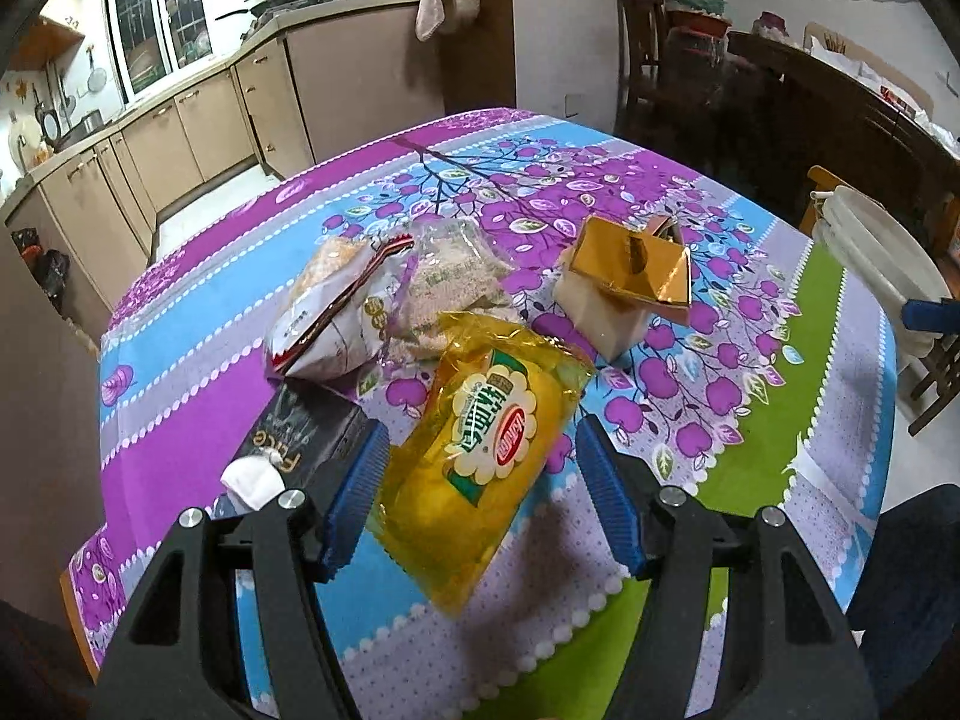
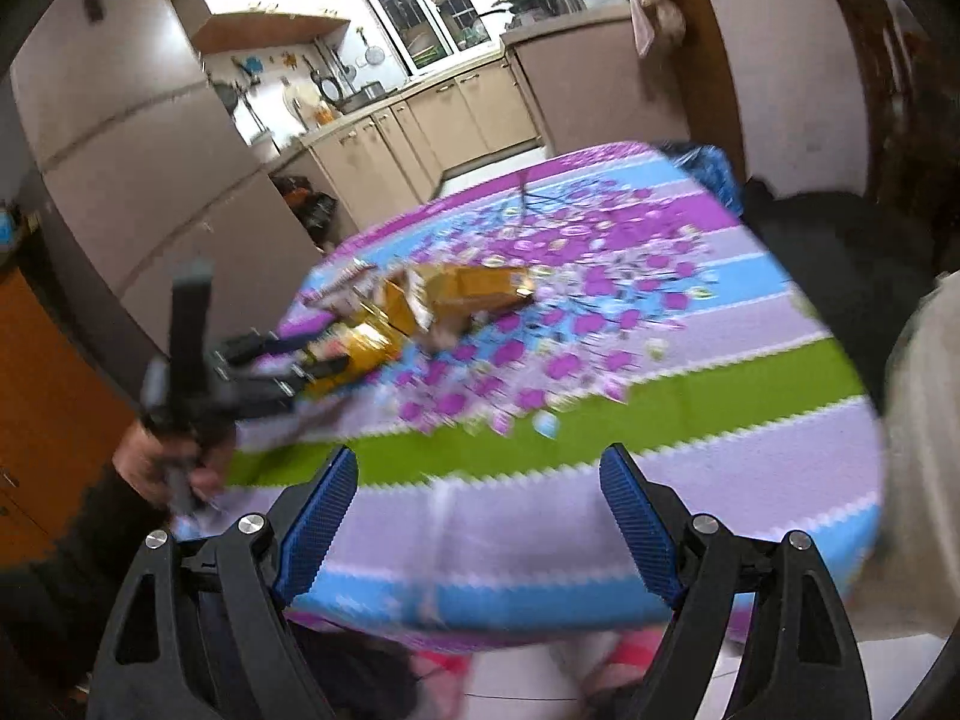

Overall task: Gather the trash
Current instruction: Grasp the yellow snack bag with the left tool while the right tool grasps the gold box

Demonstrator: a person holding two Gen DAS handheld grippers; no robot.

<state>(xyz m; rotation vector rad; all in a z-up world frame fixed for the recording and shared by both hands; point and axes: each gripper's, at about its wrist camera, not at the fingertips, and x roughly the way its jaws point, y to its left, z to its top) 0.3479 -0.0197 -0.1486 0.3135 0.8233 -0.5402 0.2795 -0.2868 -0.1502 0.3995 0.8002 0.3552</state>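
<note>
A yellow plastic snack wrapper (image 1: 480,450) lies on the flowered tablecloth (image 1: 750,450), between the open blue fingers of my left gripper (image 1: 480,498); contact cannot be told. Behind it lie a white and red wrapper (image 1: 336,318), a clear bag of crumbs (image 1: 450,282) and a torn gold-lined carton (image 1: 630,282). A black box (image 1: 300,432) and a crumpled tissue (image 1: 252,480) lie at the left. In the blurred right wrist view, my right gripper (image 2: 480,516) is open and empty over the near table edge, with the trash pile (image 2: 432,300) and left gripper (image 2: 270,372) far left.
A white plastic chair (image 1: 876,252) stands at the table's right edge, with dark wooden chairs (image 1: 648,60) and a sideboard behind. Kitchen cabinets (image 1: 180,132) lie beyond the far left edge. A pale object (image 2: 924,432) fills the right side of the right wrist view.
</note>
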